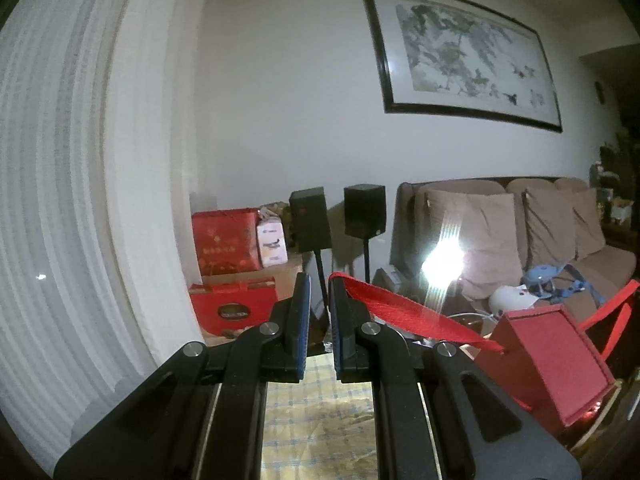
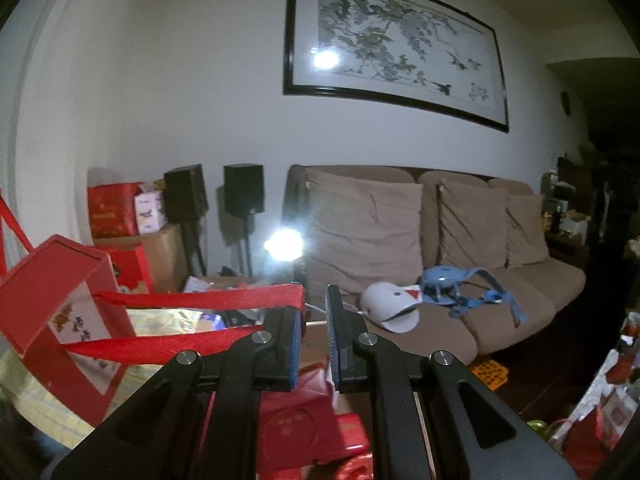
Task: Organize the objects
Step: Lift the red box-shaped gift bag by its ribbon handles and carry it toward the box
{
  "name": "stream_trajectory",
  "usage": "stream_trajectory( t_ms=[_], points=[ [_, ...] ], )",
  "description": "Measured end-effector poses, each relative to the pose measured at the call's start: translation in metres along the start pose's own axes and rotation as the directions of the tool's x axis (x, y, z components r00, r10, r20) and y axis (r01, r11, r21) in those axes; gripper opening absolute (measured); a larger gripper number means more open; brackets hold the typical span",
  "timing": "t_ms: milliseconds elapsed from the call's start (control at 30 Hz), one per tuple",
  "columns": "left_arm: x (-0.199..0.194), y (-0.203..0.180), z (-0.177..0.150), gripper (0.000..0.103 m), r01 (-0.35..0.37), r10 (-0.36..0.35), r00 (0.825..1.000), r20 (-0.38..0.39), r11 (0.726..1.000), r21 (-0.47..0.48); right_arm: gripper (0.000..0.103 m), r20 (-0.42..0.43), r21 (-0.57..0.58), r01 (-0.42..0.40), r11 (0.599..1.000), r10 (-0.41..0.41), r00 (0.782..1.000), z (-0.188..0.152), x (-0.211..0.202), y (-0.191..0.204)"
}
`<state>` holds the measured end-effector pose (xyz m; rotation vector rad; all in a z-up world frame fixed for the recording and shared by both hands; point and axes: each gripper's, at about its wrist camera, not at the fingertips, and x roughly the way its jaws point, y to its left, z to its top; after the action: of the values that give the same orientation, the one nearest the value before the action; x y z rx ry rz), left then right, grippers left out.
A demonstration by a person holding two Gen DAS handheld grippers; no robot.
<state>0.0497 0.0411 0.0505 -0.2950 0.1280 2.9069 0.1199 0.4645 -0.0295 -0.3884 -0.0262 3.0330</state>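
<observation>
A red gift bag (image 1: 548,360) hangs in the air between my two grippers by its red ribbon handles; it also shows at the left of the right wrist view (image 2: 60,312). One ribbon handle (image 1: 400,312) is looped over the right finger of my left gripper (image 1: 319,280). The other handle (image 2: 200,300) is looped over the left finger of my right gripper (image 2: 316,292). Both grippers stand a little apart at the tips, with nothing pinched between the pads.
A yellow checked cloth (image 1: 320,412) lies below the bag. Red gift boxes (image 1: 232,308) are stacked at the left by two black speakers (image 1: 364,210). A brown sofa (image 2: 500,300) carries a white helmet-like object (image 2: 390,306) and blue straps (image 2: 464,288). More red boxes (image 2: 308,428) sit below my right gripper.
</observation>
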Motion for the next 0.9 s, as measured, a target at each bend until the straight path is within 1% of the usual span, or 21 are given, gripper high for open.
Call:
stream_trajectory(
  t_ms=[300,467,567,667,800,900],
  points=[
    [0.011,-0.030,0.006,0.009,0.069,-0.069,0.998,-0.001,0.998,0.000,0.009,-0.010,0.032,0.080,0.996,-0.079,0.997,-0.003,-0.002,-0.033],
    [0.028,-0.048,0.007,0.009,0.121,-0.121,0.992,-0.029,0.993,-0.011,0.009,-0.028,0.060,0.114,0.992,-0.113,0.993,-0.006,-0.001,-0.052],
    [0.039,-0.061,0.007,0.009,0.155,-0.155,0.986,-0.055,0.988,-0.013,0.009,-0.045,0.066,0.133,0.989,-0.131,0.990,-0.010,0.002,-0.063],
    [0.052,-0.073,0.011,0.009,0.208,-0.208,0.973,-0.100,0.978,-0.013,0.009,-0.079,0.072,0.152,0.986,-0.146,0.986,-0.014,0.008,-0.076],
    [0.062,-0.097,0.013,0.009,0.227,-0.222,0.970,-0.102,0.973,0.033,0.009,-0.105,0.101,0.192,0.976,-0.182,0.978,-0.020,0.010,-0.094],
    [0.069,-0.114,0.014,0.009,0.241,-0.234,0.966,-0.107,0.969,0.049,0.009,-0.111,0.106,0.205,0.973,-0.193,0.975,-0.022,0.010,-0.101]
  ],
)
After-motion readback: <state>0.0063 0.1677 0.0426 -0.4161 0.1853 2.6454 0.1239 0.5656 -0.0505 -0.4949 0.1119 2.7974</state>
